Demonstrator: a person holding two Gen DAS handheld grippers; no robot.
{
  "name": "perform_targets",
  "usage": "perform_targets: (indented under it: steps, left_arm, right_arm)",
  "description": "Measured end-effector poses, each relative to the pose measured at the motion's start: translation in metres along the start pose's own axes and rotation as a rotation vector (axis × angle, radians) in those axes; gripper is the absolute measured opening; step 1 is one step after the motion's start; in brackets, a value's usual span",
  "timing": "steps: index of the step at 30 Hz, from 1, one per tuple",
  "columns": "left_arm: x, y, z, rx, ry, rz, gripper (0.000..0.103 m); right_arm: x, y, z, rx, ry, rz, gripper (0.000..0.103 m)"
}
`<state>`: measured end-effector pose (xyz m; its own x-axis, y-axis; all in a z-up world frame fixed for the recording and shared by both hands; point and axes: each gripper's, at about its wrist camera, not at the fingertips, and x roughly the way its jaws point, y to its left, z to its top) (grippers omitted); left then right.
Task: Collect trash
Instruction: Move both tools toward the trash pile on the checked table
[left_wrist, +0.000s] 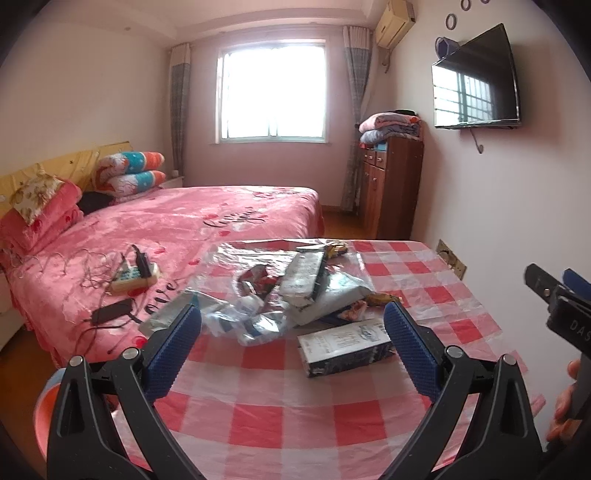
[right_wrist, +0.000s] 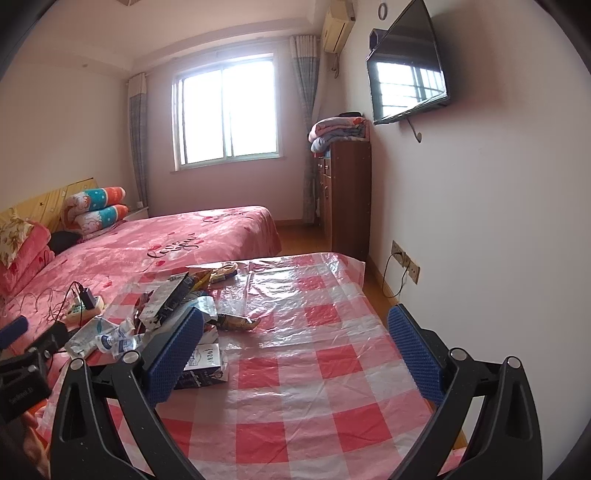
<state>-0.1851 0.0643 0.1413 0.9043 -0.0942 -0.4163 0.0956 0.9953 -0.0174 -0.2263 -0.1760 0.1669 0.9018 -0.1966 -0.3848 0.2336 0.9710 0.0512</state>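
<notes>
A pile of trash lies on a table with a red-and-white checked cloth: a clear plastic bag, crumpled wrappers, a long dark carton and a small black-and-white carton lying nearest. My left gripper is open and empty, hovering just short of the pile. My right gripper is open and empty, to the right of the pile; the small carton sits beside its left finger, and a brown snack wrapper lies just ahead.
A bed with a pink cover stands left of the table, with a power strip and cables on it. A wooden cabinet and a wall TV are at the right. Wall sockets sit beside the table.
</notes>
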Motion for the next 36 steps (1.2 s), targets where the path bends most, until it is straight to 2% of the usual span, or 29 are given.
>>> perform_targets:
  steps: [6, 10, 14, 18, 30, 36]
  left_arm:
    - [0.001, 0.014, 0.0, -0.057, 0.012, 0.01, 0.099]
    - [0.005, 0.017, 0.001, -0.066, 0.026, 0.022, 0.099]
    - [0.004, 0.014, 0.001, -0.05, -0.001, 0.025, 0.099]
    - [0.007, 0.011, -0.003, -0.036, -0.019, 0.028, 0.099]
    - [0.045, 0.015, -0.02, -0.011, 0.058, 0.045, 0.099]
    - [0.064, 0.029, -0.026, 0.057, 0.103, 0.059, 0.099]
  right_arm:
    - [-0.001, -0.004, 0.003, -0.025, -0.04, -0.045, 0.099]
    - [0.006, -0.01, 0.005, 0.003, -0.041, -0.021, 0.099]
    - [0.015, -0.013, 0.004, 0.006, -0.036, -0.009, 0.099]
    - [0.027, -0.012, 0.0, -0.012, -0.017, 0.0, 0.099]
    - [0.069, -0.002, -0.018, -0.077, 0.065, 0.004, 0.099]
    - [0.088, 0.011, -0.028, -0.092, 0.121, 0.032, 0.099]
